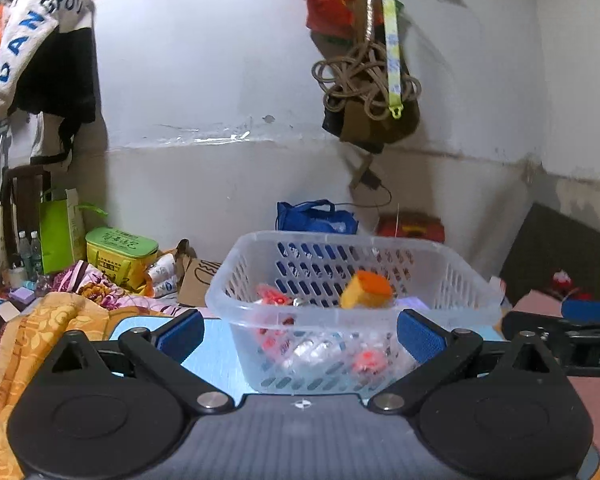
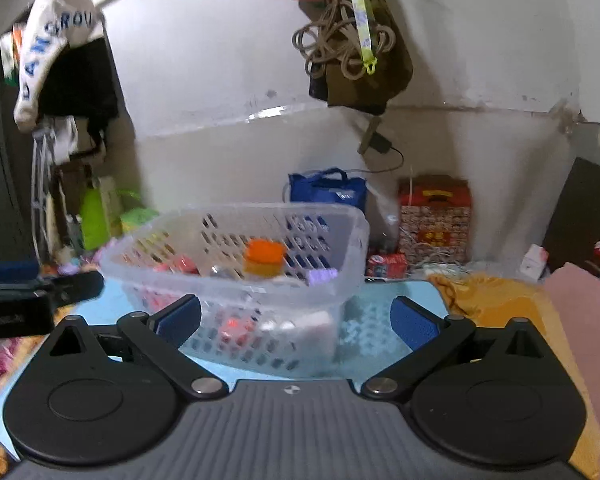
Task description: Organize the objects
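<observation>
A clear perforated plastic basket [image 1: 236,280] stands on a light blue mat [image 1: 220,356]. It holds a yellow bottle with an orange cap [image 1: 367,290], red-wrapped items [image 1: 274,298], shiny packets and a small purple item [image 1: 412,302]. My left gripper [image 1: 301,334] is open and empty, its blue pads on either side of the basket's near wall. In the right wrist view the basket [image 2: 340,248] with the orange-capped bottle [image 2: 264,260] sits ahead and left. My right gripper [image 2: 296,318] is open and empty just before the basket's near right corner.
The right gripper shows at the left view's right edge [image 1: 560,340], the left gripper at the right view's left edge [image 2: 28,296]. Orange cloth [image 1: 40,320], a green-yellow box [image 1: 120,256], a blue bag [image 2: 328,188], a red box [image 2: 434,220] and pink cloth [image 2: 588,320] surround the mat.
</observation>
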Motion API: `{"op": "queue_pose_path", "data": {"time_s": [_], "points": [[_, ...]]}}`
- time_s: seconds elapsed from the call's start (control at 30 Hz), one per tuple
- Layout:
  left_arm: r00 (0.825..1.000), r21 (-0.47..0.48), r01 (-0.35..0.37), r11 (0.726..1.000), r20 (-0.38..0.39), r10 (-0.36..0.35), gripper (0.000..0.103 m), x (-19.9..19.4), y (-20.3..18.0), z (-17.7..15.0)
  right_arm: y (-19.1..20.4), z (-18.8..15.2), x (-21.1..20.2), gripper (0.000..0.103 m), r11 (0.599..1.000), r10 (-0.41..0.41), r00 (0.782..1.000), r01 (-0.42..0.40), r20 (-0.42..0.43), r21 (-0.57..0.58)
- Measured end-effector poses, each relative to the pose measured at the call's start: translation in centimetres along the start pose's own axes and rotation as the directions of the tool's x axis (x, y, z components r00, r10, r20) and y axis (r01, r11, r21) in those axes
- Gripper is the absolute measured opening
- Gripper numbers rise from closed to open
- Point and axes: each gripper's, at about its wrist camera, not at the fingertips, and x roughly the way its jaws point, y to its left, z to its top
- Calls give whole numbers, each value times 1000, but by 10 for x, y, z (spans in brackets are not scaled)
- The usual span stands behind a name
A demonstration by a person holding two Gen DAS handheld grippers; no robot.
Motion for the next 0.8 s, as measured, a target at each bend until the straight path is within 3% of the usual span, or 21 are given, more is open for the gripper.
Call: {"op": "queue_pose_path", "data": {"time_s": [0.3, 0.8], "points": [[999, 45, 10, 999, -41, -8, 103, 6, -16, -7, -9, -11, -3, 103, 1000, 3, 1000, -3, -1, 20], [997, 40, 16, 999, -71, -13, 103, 10, -26, -16, -12, -17, -2, 103, 1000, 0, 1000, 0, 16, 27]]}}
